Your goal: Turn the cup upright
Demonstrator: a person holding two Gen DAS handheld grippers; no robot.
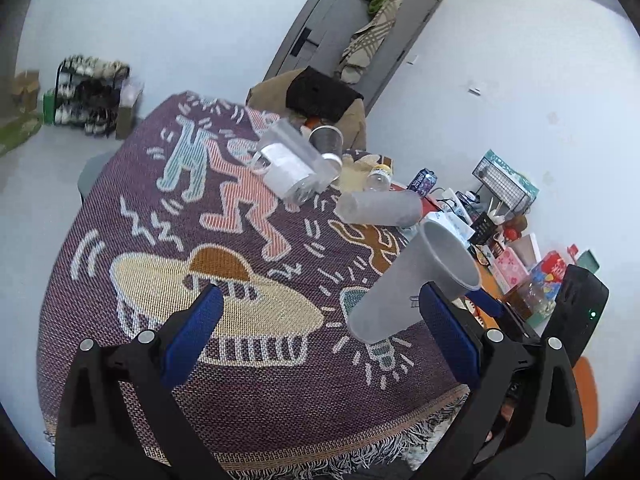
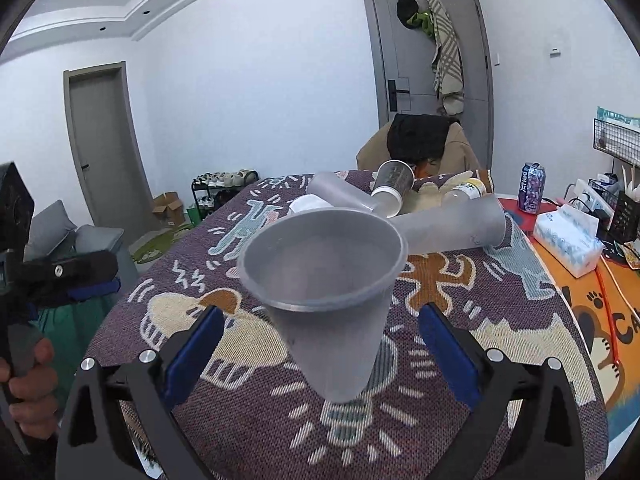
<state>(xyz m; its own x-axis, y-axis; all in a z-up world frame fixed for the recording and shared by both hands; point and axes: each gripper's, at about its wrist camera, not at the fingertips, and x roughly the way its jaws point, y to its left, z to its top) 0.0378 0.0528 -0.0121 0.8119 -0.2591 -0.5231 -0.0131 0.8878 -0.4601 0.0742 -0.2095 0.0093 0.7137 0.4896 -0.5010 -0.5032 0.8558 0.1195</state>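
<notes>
cup: your frosted grey cup (image 2: pixel 324 304) stands mouth-up on the patterned blanket (image 2: pixel 460 412) covering the tabletop, near the front edge, base planted on the light-bulb figure. From the left wrist view (image 1: pixel 404 288) it looks tilted, but that may just be the fisheye.

right hand-held gripper: your right hand-held gripper (image 2: pixel 320 356) is spread wide, blue pads (image 2: pixel 194 354) on either side of the cup with clear gaps both ways. So the cup sits right between the fingers but nothing's touching it, and it's got hold of nothing.

left hand-held gripper: your left hand-held gripper (image 1: pixel 320 340) is also wide open and holding nothing. The cup is off to its right side, just beyond the right pad (image 1: pixel 450 338), and I can't tell if they touch there.

other cups: a few more clear and frosted cups (image 2: pixel 452 228) lie on their sides toward the far edge of the tabletop, well apart from yours.

right edge stuff: tissue pack (image 2: pixel 568 240) and a drink can (image 2: pixel 531 188) off the blanket on the right side.
</notes>
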